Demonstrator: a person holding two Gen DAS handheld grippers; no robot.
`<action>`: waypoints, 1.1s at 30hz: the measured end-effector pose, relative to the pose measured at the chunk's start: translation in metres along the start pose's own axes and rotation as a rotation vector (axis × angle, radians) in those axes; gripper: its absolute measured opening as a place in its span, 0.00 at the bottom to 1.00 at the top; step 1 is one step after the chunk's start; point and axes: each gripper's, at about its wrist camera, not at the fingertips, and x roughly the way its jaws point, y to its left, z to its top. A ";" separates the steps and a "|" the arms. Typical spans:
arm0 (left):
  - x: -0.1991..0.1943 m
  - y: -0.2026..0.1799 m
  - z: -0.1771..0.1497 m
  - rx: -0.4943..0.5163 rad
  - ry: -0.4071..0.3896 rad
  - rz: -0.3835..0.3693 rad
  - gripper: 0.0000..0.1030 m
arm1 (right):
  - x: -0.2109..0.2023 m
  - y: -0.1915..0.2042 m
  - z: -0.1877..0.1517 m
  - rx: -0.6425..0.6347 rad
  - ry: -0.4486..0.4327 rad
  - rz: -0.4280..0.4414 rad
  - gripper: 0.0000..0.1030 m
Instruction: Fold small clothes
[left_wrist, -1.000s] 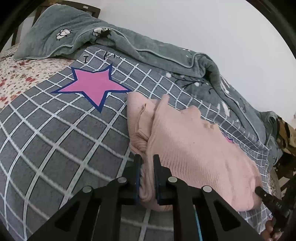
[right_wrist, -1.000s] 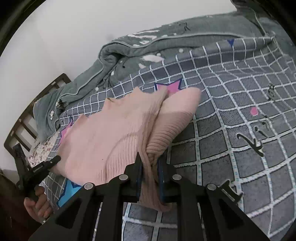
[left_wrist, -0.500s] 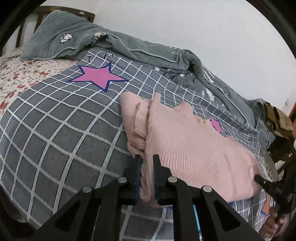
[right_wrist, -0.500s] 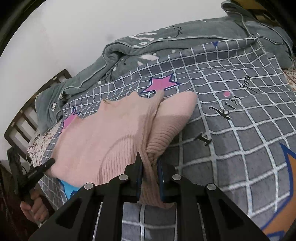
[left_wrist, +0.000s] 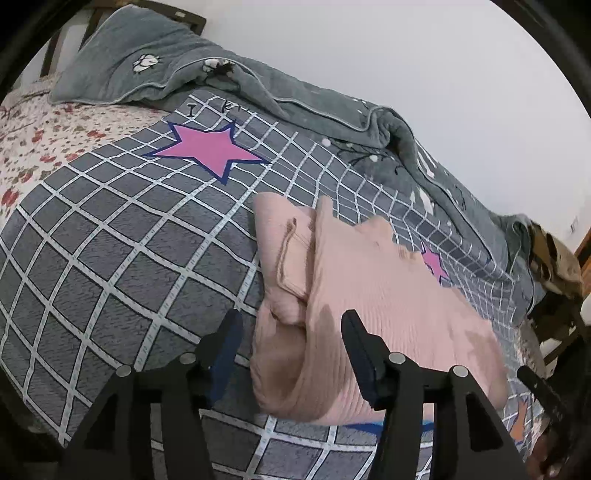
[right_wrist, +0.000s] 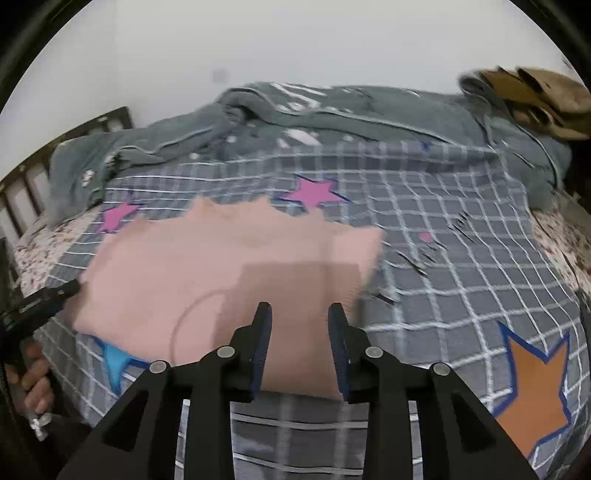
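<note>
A pink knitted sweater (left_wrist: 369, 295) lies folded on the grey checked blanket (left_wrist: 110, 258), one sleeve tucked under its left side. My left gripper (left_wrist: 291, 321) straddles the sweater's near left edge. Its jaws are opening, with the knit between them but clear of the pads. In the blurred right wrist view the sweater (right_wrist: 221, 266) lies flat, and my right gripper (right_wrist: 299, 310) hovers over its near right part. Those jaws are opening too, and no cloth is pinched. The left gripper's finger (right_wrist: 40, 299) shows at the sweater's far left corner.
A grey-green quilt (left_wrist: 258, 85) is bunched along the white wall behind the blanket. A floral sheet (left_wrist: 44, 136) and a dark wooden headboard (right_wrist: 22, 184) lie to the left. A brown garment (right_wrist: 535, 96) sits at the far right. A hand (right_wrist: 33, 391) grips the left tool's handle.
Both grippers were shut on the sweater's near edge and have let it go, jaws now apart. The sweater has settled flat on the blanket. The right view has swung and pulled back.
</note>
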 end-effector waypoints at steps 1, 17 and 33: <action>0.001 0.001 0.001 -0.005 -0.001 0.005 0.53 | -0.001 0.009 0.001 -0.014 -0.004 0.015 0.34; 0.007 0.025 0.018 -0.117 0.053 -0.020 0.54 | 0.070 0.107 -0.023 -0.092 -0.023 -0.014 0.34; 0.017 0.031 0.022 -0.137 0.120 -0.084 0.54 | 0.114 0.120 0.017 -0.034 0.010 -0.081 0.34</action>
